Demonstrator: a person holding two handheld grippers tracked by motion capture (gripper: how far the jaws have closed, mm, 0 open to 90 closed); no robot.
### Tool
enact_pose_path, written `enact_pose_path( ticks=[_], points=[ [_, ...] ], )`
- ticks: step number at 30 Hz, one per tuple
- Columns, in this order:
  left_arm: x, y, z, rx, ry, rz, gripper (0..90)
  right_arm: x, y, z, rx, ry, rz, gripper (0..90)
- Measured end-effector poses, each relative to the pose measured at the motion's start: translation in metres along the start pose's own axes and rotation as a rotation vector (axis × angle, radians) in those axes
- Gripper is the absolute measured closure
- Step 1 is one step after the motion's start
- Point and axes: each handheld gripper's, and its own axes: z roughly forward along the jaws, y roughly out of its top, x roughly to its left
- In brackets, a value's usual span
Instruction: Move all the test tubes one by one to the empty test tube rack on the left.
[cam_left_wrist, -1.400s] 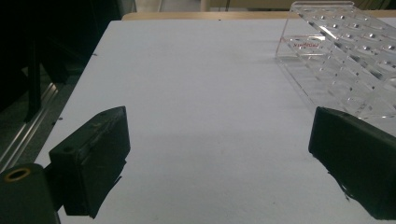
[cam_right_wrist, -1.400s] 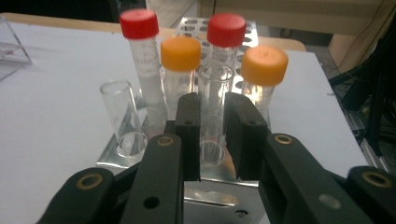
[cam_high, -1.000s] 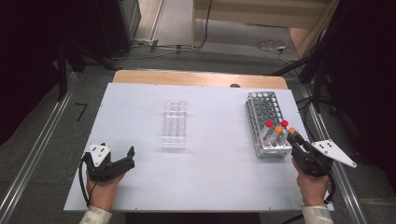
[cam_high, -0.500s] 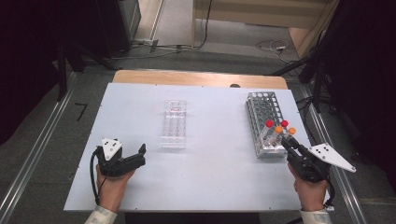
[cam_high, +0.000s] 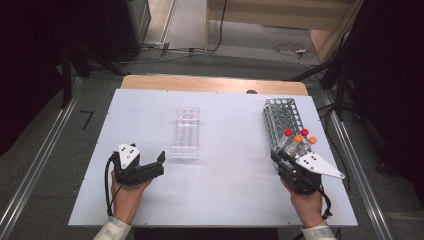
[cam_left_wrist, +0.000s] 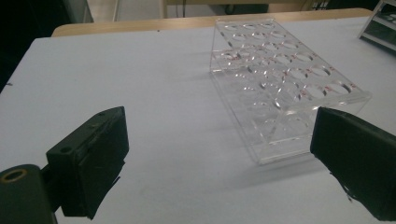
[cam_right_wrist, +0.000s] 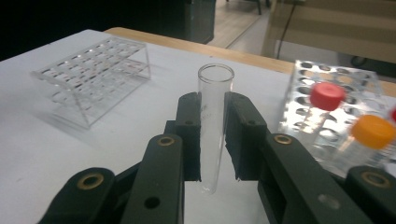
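A clear, uncapped test tube (cam_right_wrist: 214, 121) stands upright between the pads of my right gripper (cam_right_wrist: 213, 140), which is shut on it. In the high view the right gripper (cam_high: 278, 156) is at the near left corner of the grey wire rack (cam_high: 281, 117). That rack holds several tubes with red caps (cam_high: 288, 132) and orange caps (cam_high: 298, 138). A clear acrylic rack (cam_high: 186, 132) with empty holes lies mid-table. My left gripper (cam_high: 160, 164) is open just short of its near end, with the acrylic rack (cam_left_wrist: 280, 79) ahead and right of the left gripper's (cam_left_wrist: 219, 149) wide-set jaws.
The white tabletop (cam_high: 230, 195) has bare room between the two racks and along the near edge. A wooden strip (cam_high: 210, 84) runs along the far edge. Cables lie on the floor beyond the table.
The left gripper has moved right and a little away from me, toward the acrylic rack. The right gripper has moved left, away from the capped tubes in the wire rack.
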Motion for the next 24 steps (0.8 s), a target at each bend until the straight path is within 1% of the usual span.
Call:
enact_pose_path(
  ticks=[1, 2, 3, 5, 7, 8, 9, 11, 12, 13, 16, 17, 18, 19, 20, 22, 24],
  points=[
    [-0.002, 0.001, 0.001, 0.001, -0.002, 0.000, 5.1, 0.006, 0.000, 0.008, 0.010, 0.019, -0.003, 73.4],
    [-0.003, 0.002, 0.003, 0.001, -0.005, 0.003, 5.1, 0.006, 0.000, 0.008, 0.010, 0.019, -0.003, 73.4],
    [-0.005, 0.003, 0.004, -0.003, -0.008, 0.001, 5.4, 0.011, -0.001, 0.015, 0.015, 0.031, -0.012, 73.4],
    [-0.010, 0.006, 0.006, -0.010, -0.021, 0.000, 5.5, 0.015, -0.001, 0.022, 0.023, 0.044, -0.011, 73.4],
    [-0.011, 0.007, 0.006, -0.012, -0.029, 0.000, 6.6, 0.020, -0.001, 0.028, 0.027, 0.052, -0.015, 73.4],
    [-0.013, 0.008, 0.007, -0.016, -0.038, -0.006, 6.6, 0.020, -0.001, 0.028, 0.027, 0.052, -0.015, 73.4],
    [-0.016, 0.010, 0.009, -0.019, -0.048, -0.004, 6.8, 0.023, -0.001, 0.034, 0.031, 0.070, -0.015, 73.4],
    [-0.018, 0.011, 0.010, -0.022, -0.054, -0.003, 7.6, 0.027, -0.001, 0.041, 0.034, 0.082, -0.011, 73.4],
    [-0.021, 0.012, 0.012, -0.019, -0.057, -0.002, 7.6, 0.027, -0.001, 0.041, 0.034, 0.082, -0.011, 73.4],
    [-0.023, 0.013, 0.013, -0.011, -0.063, 0.002, 7.6, 0.031, 0.000, 0.048, 0.036, 0.092, -0.015, 73.4],
    [-0.030, 0.018, 0.017, -0.002, -0.090, 0.008, 7.6, 0.040, 0.002, 0.058, 0.043, 0.106, -0.023, 73.4],
    [-0.033, 0.020, 0.018, -0.007, -0.096, 0.010, 7.6, 0.043, 0.002, 0.060, 0.047, 0.110, -0.026, 73.4],
    [-0.036, 0.022, 0.020, -0.009, -0.101, 0.018, 7.9, 0.043, 0.002, 0.060, 0.047, 0.110, -0.026, 73.4],
    [-0.039, 0.023, 0.021, -0.009, -0.113, 0.027, 11.6, 0.048, 0.002, 0.066, 0.051, 0.116, -0.034, 73.4],
    [-0.043, 0.024, 0.023, -0.008, -0.124, 0.035, 11.6, 0.048, 0.002, 0.066, 0.051, 0.116, -0.034, 73.4],
    [-0.050, 0.026, 0.027, -0.004, -0.129, 0.056, 12.5, 0.053, 0.001, 0.071, 0.055, 0.122, -0.041, 73.4],
    [-0.057, 0.029, 0.030, -0.004, -0.137, 0.065, 12.5, 0.058, 0.000, 0.076, 0.060, 0.127, -0.045, 73.4]
  ],
)
